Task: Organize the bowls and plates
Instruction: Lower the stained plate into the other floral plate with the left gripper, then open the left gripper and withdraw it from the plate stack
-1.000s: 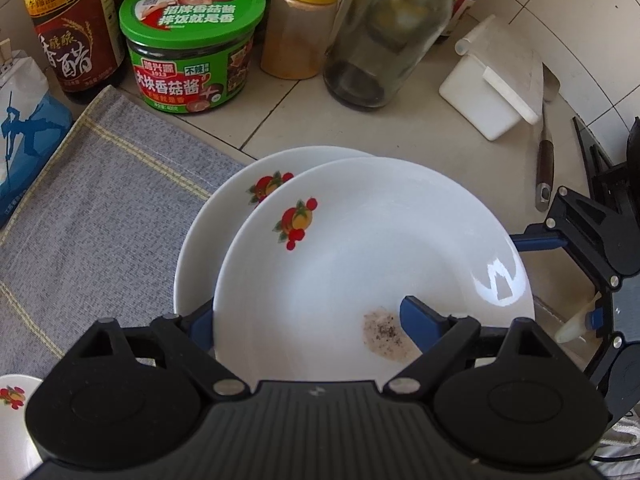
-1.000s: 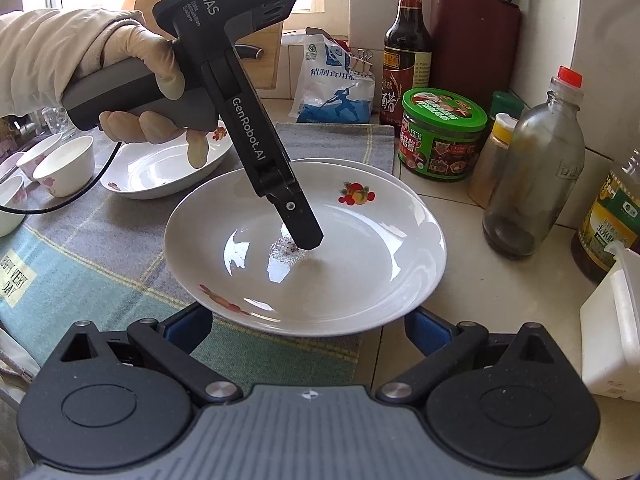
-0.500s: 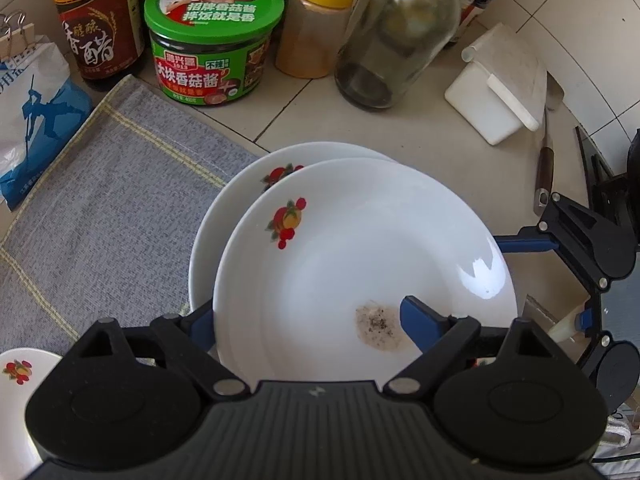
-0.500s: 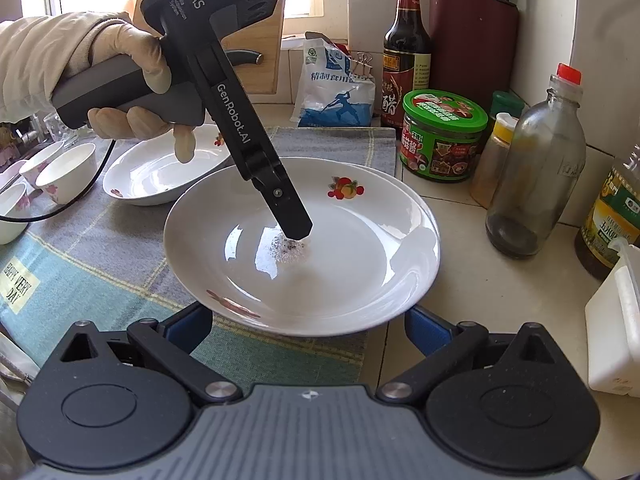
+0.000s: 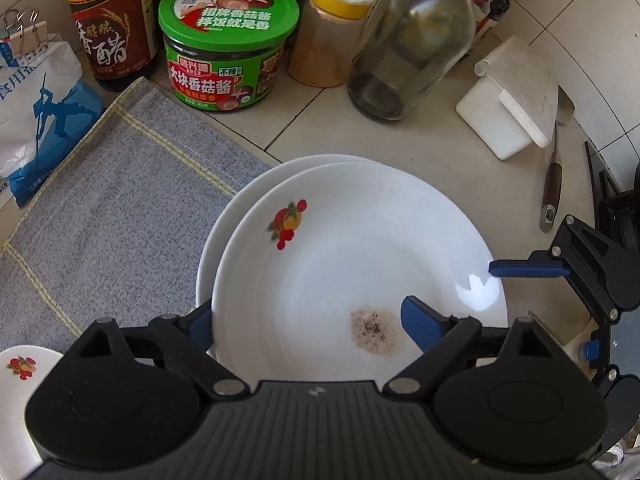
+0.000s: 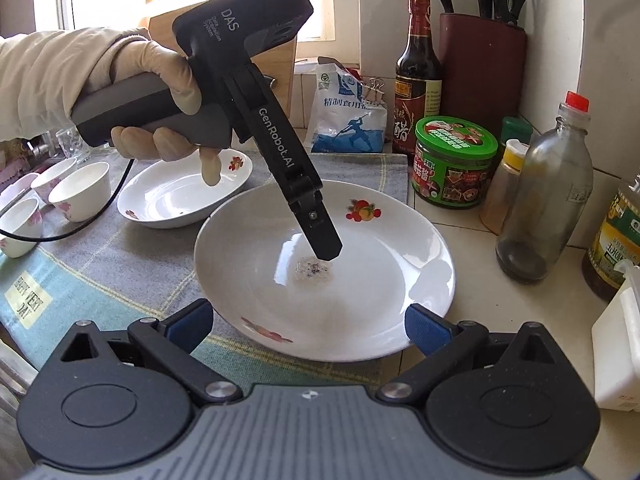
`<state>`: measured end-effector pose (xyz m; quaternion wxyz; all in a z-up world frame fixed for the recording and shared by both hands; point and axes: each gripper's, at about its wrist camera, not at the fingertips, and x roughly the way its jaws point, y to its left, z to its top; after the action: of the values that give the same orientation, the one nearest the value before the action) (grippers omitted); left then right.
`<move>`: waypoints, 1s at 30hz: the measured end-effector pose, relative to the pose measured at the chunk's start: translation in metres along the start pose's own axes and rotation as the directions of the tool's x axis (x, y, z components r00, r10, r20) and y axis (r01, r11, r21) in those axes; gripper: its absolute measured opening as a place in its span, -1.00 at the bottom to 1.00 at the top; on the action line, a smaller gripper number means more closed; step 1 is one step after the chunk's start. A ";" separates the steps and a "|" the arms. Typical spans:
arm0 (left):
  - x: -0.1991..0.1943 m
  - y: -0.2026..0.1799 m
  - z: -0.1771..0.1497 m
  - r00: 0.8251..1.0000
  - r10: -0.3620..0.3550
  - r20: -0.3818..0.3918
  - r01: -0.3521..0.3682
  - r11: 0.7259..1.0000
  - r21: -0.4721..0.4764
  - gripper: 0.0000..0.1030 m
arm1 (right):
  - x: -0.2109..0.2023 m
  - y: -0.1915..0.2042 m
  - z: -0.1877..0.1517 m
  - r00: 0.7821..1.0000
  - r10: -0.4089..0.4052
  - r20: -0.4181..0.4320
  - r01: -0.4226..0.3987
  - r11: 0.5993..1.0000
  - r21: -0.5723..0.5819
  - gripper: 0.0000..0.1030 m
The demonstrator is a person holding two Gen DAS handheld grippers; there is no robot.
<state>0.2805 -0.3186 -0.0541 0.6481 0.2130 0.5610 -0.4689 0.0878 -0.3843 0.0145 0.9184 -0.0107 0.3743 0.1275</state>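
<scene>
A white plate (image 5: pixel 360 256) with a fruit motif and a speckled stain sits on top of a second like plate (image 5: pixel 224 224), whose rim shows behind it. It also shows in the right wrist view (image 6: pixel 360 280). My left gripper (image 5: pixel 304 320) is open, its fingers straddling the top plate's near rim, one inside and one outside. From the right wrist view its finger (image 6: pixel 320 232) points down over the stain. My right gripper (image 6: pixel 308 324) is open at the plate's near edge, also seen from the left wrist view (image 5: pixel 532 268).
Another plate (image 6: pixel 180 196) and several small bowls (image 6: pixel 80 188) stand on the cloth (image 6: pixel 100 272) to the left. A vinegar bottle (image 5: pixel 108 20), green sauce jar (image 5: pixel 228 48), spice jar (image 5: pixel 332 36), glass bottle (image 5: pixel 408 52), white box (image 5: pixel 508 96) and salt bag (image 5: pixel 32 120) crowd the back.
The left gripper has slid with the top plate further over the lower plate, so the two nearly line up. The right gripper has stayed open at the plate's edge.
</scene>
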 end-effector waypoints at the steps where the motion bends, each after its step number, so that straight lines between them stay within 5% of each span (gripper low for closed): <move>1: -0.001 -0.001 -0.001 1.000 0.003 0.001 -0.003 1.000 -0.002 0.78 | -0.002 -0.001 0.000 1.000 0.005 0.011 -0.005 1.000 0.010 1.00; 17: -0.015 0.007 -0.019 0.999 0.054 0.008 -0.053 0.996 -0.075 0.80 | -0.011 -0.008 -0.002 0.997 -0.014 0.076 0.008 0.997 0.075 1.00; 20: -0.015 0.010 -0.024 1.000 0.018 0.015 -0.017 0.996 -0.093 0.81 | -0.011 -0.008 -0.002 0.997 -0.005 0.080 -0.001 0.997 0.076 1.00; 26: -0.026 -0.008 -0.039 0.987 0.094 0.133 -0.093 0.996 -0.012 0.81 | -0.012 -0.003 0.000 0.996 -0.041 0.074 0.037 0.998 0.050 1.00; 30: -0.037 -0.022 -0.055 0.962 0.140 0.236 -0.151 0.988 0.029 0.81 | -0.011 0.001 0.004 0.995 -0.085 0.061 0.082 0.996 0.039 1.00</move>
<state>0.2355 -0.2708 -0.0301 0.7371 0.2119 0.4527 -0.4548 0.0828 -0.3854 0.0253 0.9342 -0.0055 0.3471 0.0823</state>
